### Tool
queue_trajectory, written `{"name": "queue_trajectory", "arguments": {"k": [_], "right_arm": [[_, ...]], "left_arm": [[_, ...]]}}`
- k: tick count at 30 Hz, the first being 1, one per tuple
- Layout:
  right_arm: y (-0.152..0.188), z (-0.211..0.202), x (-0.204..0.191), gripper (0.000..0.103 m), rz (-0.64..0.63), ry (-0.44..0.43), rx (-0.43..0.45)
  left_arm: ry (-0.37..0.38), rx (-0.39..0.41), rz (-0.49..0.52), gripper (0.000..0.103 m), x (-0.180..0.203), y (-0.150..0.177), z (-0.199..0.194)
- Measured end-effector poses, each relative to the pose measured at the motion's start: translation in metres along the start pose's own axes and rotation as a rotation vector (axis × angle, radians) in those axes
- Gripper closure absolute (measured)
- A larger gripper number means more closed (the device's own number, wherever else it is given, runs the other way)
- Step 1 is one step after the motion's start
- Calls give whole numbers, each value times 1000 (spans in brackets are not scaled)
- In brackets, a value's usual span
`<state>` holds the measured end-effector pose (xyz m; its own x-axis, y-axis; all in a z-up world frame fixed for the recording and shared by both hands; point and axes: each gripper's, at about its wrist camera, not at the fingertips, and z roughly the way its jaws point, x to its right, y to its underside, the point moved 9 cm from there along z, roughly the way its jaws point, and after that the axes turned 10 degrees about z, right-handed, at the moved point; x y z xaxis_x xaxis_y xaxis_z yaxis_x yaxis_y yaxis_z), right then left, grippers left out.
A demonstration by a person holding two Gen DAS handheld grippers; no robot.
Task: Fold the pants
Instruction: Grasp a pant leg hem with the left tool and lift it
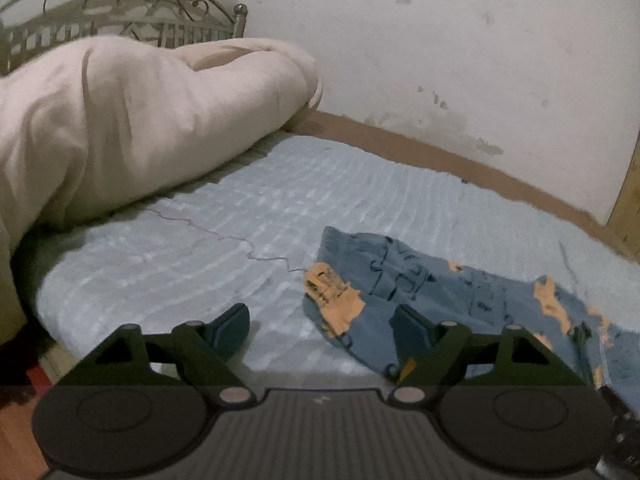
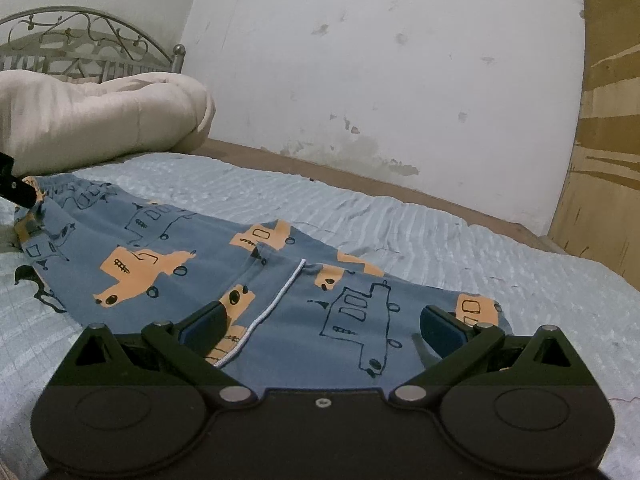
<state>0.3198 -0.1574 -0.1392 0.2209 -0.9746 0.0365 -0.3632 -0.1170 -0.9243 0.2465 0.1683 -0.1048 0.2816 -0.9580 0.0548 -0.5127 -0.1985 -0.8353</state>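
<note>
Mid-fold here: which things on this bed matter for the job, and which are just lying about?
For the job:
pants
left hand-held gripper, open
right hand-held gripper, open

Lying about:
cream quilt
blue bedcover
metal headboard

A bed [image 1: 200, 248] with a pale blue cover stands against a stained white wall [image 1: 440, 60]; a cream duvet [image 1: 140, 120] is heaped far left before a metal headboard [image 1: 120, 12].

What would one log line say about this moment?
left claw: open at waistband | right claw: open over pant leg | pants: flat on bedspread, not yet folded
</note>
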Motion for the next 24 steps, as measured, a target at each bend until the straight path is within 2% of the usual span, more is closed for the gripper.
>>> {"name": "queue_trajectory", "arguments": {"k": [5,10,12,15,17,21,24], "right_arm": [[1,0,0,1,3,-1,-1],[1,-1,-1,1,-9,8,9],[1,-1,-1,1,-10,9,11],[1,-1,-1,1,-11,11,13],[1,-1,-1,1,-11,10,13],[1,-1,-1,1,-12,11,13],[1,-1,-1,1,-11,11,13]], "left_arm": [[112,3,-114,20,-4,2,11],[165,17,-184,22,-12,2,21],[170,14,-200,27,-15,2,25],[185,13,-219,50,-17,1,27],[208,20,-240,52,-17,0,27],[177,-45,-229,52,-18,6,36],[170,-57,-220,52,-17,7,40]]}}
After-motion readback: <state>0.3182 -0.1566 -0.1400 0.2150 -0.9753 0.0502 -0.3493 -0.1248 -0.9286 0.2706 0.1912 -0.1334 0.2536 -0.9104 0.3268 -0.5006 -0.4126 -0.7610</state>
